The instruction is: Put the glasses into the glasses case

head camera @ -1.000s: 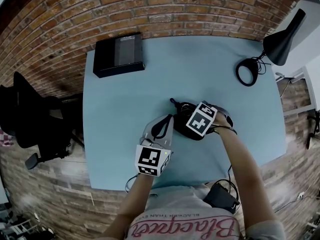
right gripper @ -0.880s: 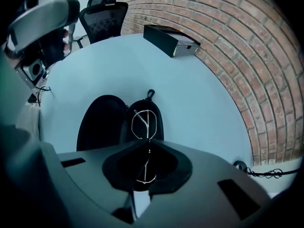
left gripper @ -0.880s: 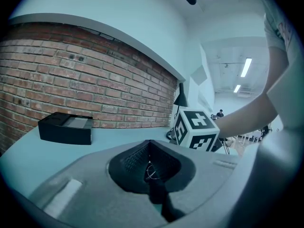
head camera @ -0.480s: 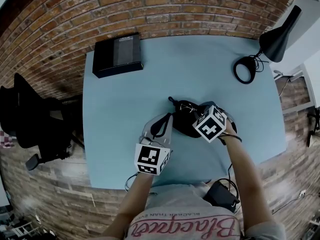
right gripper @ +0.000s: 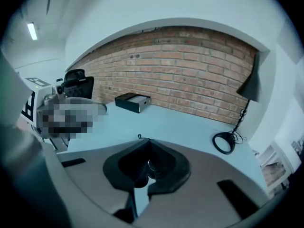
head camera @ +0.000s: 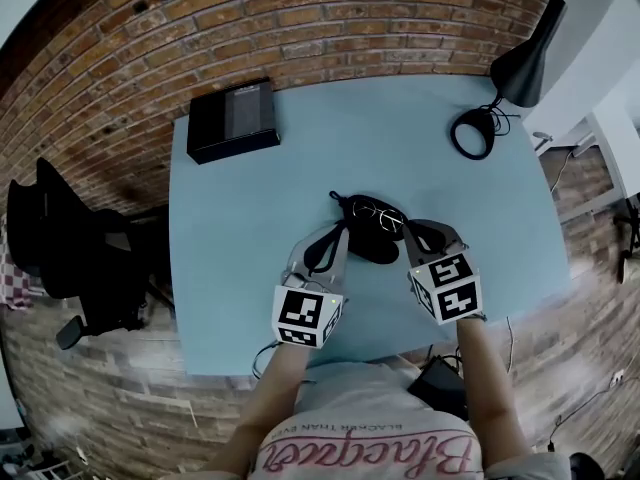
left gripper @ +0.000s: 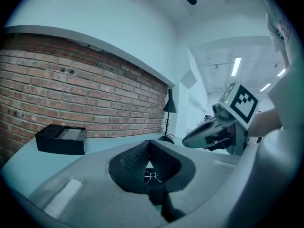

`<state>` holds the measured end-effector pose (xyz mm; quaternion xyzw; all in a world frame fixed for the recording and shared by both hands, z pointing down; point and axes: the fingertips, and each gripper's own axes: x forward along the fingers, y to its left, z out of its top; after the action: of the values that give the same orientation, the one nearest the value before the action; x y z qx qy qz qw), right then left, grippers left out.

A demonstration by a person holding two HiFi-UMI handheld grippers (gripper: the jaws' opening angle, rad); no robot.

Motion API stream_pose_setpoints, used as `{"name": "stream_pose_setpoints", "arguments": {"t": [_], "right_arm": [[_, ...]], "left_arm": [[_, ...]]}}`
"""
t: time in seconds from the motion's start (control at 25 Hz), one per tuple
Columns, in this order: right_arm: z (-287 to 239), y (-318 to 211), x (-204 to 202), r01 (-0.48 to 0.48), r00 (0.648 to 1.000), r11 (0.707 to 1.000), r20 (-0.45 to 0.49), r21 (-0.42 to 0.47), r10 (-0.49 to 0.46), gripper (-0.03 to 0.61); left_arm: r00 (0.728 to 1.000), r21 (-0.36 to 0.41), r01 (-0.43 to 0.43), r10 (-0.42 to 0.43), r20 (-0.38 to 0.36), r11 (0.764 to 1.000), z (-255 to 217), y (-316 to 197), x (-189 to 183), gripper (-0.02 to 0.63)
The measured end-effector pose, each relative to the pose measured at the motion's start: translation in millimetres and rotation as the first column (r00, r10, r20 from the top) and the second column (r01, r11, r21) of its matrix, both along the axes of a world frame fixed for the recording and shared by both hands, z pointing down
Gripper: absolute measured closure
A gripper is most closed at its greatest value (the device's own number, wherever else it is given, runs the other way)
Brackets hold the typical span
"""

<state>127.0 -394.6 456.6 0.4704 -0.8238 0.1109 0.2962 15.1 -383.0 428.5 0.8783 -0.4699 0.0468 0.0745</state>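
Thin wire-framed glasses (head camera: 377, 213) lie on the open black glasses case (head camera: 372, 243) at the table's middle; how deep they sit I cannot tell. My left gripper (head camera: 341, 234) is shut and empty, its tip just left of the case. My right gripper (head camera: 415, 230) is also shut and empty, just right of the case and clear of the glasses. In the left gripper view the glasses (left gripper: 151, 176) show through the gap below the joined jaw tips, with the right gripper (left gripper: 186, 139) beside. The right gripper view shows a lens (right gripper: 151, 165) in the same gap.
A black box (head camera: 230, 118) sits at the table's far left corner. A black desk lamp with a ring base (head camera: 472, 133) and cable stands at the far right. A black office chair (head camera: 60, 233) is off the table's left edge (head camera: 172, 268).
My right gripper has pulled back from over the case toward me and to the right, uncovering the glasses on the case. My left gripper has stayed in place.
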Motion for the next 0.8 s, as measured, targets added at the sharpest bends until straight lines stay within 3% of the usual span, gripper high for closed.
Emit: {"name": "stream_pose_setpoints", "arguments": {"t": [0.16,0.4,0.64,0.8], "right_arm": [[-31,25,8,-0.078,0.995,0.989,0.079,0.122,0.069,0.568],[-76,57,18,-0.143,0.989,0.931,0.090,0.334,0.120,0.569],[-108,83,12,-0.203,0.962,0.910,0.248,0.362,0.115,0.571],[-120,92,11,-0.197,0.961,0.892,0.260,0.406,0.094,0.571]], "left_arm": [[1.000,0.043,-0.016,0.015,0.006,0.999,-15,13,8,0.611],[1.000,0.113,-0.028,0.029,-0.004,0.993,-44,29,17,0.611],[0.999,0.195,-0.035,0.033,0.013,0.980,-76,49,23,0.611],[0.999,0.252,-0.035,0.032,0.017,0.967,-90,60,31,0.611]]}}
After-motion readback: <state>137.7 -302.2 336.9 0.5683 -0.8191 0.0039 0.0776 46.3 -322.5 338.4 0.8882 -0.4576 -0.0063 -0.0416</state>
